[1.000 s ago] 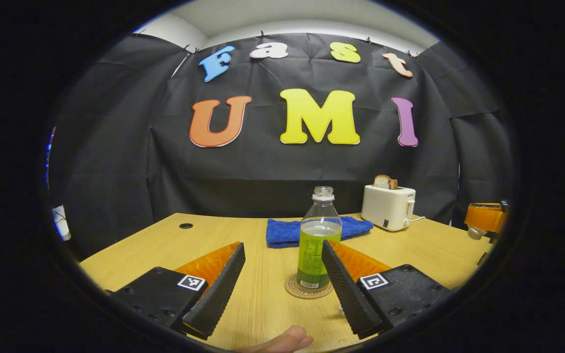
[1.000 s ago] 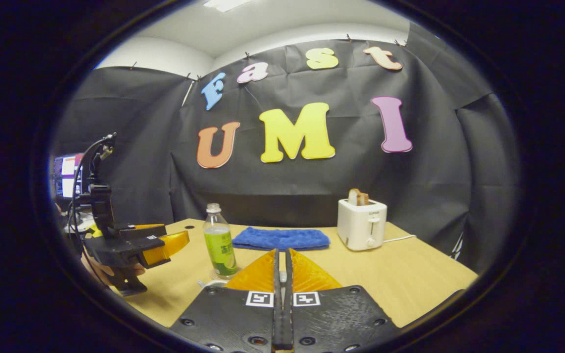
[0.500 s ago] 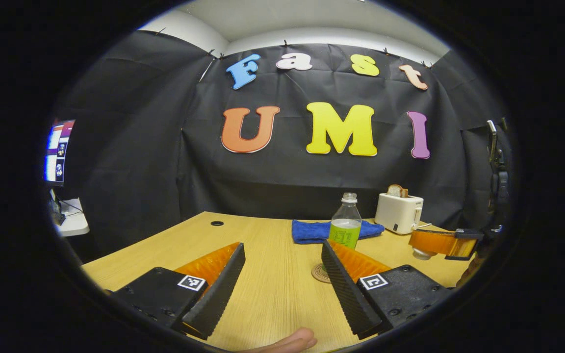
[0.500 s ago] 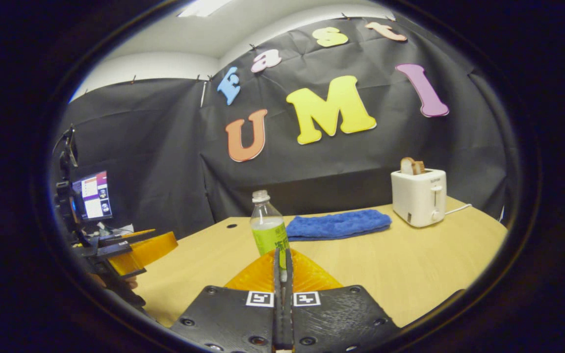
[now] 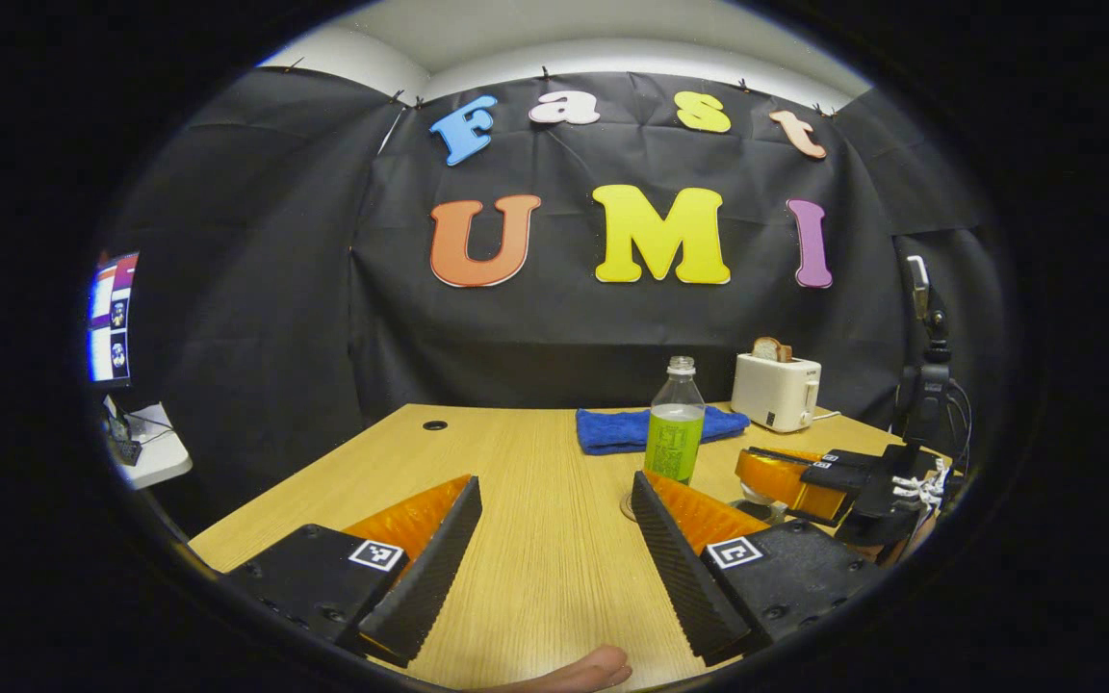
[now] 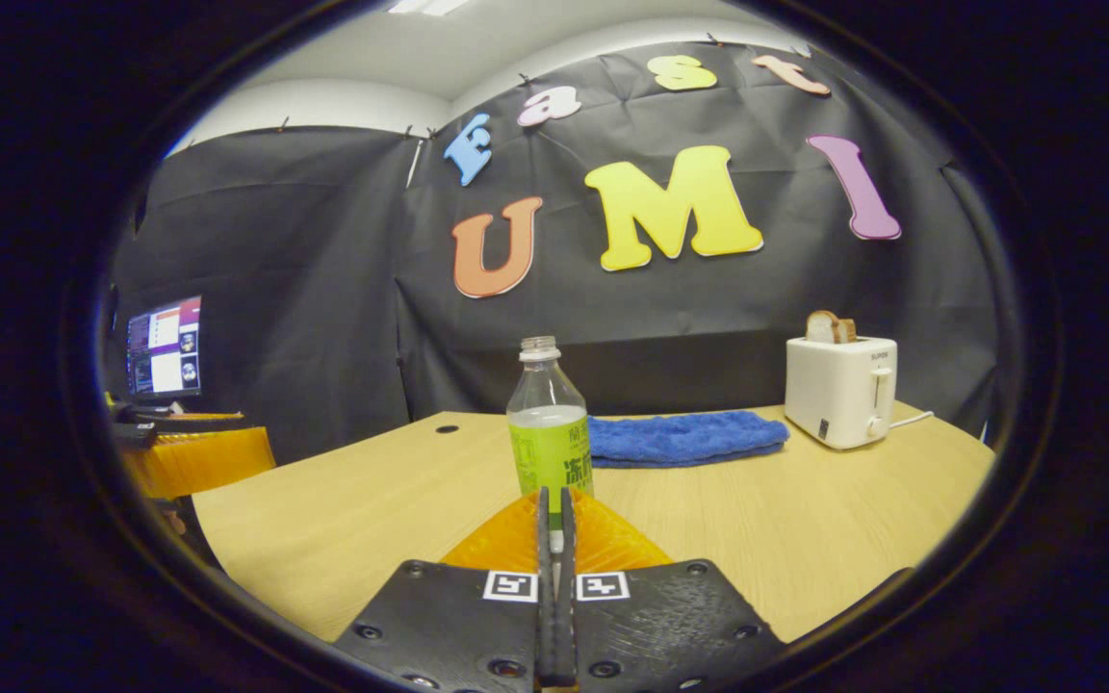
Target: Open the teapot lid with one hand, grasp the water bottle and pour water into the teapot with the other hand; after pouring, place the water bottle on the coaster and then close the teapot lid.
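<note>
Right gripper view: the right gripper (image 6: 554, 525) has its 2 fingers pinched together, whether on the lid I can't tell. The water bottle (image 6: 548, 433) stands upright dead ahead, frame center. The left gripper (image 5: 554, 539) hangs wide open, holding nothing, bottle off to the right.

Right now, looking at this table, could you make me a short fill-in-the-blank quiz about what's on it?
1. The water bottle has no ____ on its neck.
2. A slice of ____ sticks out of the white toaster.
3. The folded cloth behind the bottle is ____.
4. The left tool has its fingers ____.

Missing words: cap; bread; blue; open
</note>
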A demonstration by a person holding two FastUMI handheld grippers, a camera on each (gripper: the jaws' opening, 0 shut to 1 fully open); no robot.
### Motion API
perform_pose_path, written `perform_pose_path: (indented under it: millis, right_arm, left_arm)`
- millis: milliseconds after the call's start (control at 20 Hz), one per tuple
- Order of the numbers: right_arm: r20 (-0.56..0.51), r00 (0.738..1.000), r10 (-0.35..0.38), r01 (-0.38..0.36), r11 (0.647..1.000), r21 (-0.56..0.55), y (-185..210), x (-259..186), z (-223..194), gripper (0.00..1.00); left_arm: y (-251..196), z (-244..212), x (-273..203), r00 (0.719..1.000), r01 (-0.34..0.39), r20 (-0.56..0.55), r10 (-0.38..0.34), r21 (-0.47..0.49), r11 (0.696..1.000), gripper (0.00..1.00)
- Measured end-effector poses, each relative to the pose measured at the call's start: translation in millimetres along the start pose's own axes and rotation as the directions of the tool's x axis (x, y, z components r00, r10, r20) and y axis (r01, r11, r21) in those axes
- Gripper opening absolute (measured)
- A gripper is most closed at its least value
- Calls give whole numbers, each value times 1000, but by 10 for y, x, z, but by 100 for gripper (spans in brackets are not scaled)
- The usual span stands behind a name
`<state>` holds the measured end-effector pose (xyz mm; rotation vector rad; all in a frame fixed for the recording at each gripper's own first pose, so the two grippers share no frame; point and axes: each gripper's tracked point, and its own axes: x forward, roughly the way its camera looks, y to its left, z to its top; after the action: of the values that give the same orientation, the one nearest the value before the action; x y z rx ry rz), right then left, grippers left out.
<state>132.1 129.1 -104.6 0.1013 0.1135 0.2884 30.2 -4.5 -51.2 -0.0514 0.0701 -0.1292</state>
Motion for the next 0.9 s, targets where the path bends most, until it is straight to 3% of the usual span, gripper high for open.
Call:
perform_pose_path:
  millis: [200,400,550,800,900]
  right_arm:
    - [-51,997,-59,58,998,-25,-158,119,-273,0]
    - [-46,998,-53,52,998,-18,-123,43,-294,0]
    - [-107,992,-68,65,997,-39,-171,125,-492,1]
    - [-118,989,-90,80,993,-83,-295,18,-422,0]
    - [-112,991,-78,73,996,-49,-298,8,-411,0]
  left_arm:
    - [12,80,-46,1000,-6,18,6,22,1000,98]
    - [-3,115,-55,1000,1,25,-1,-3,1000,98]
    - [-3,59,-32,1000,6,9,-5,-18,1000,98]
    - [-57,34,-22,1000,21,-2,-21,-17,1000,98]
    - [-97,8,-17,1000,30,-8,-30,-13,999,98]
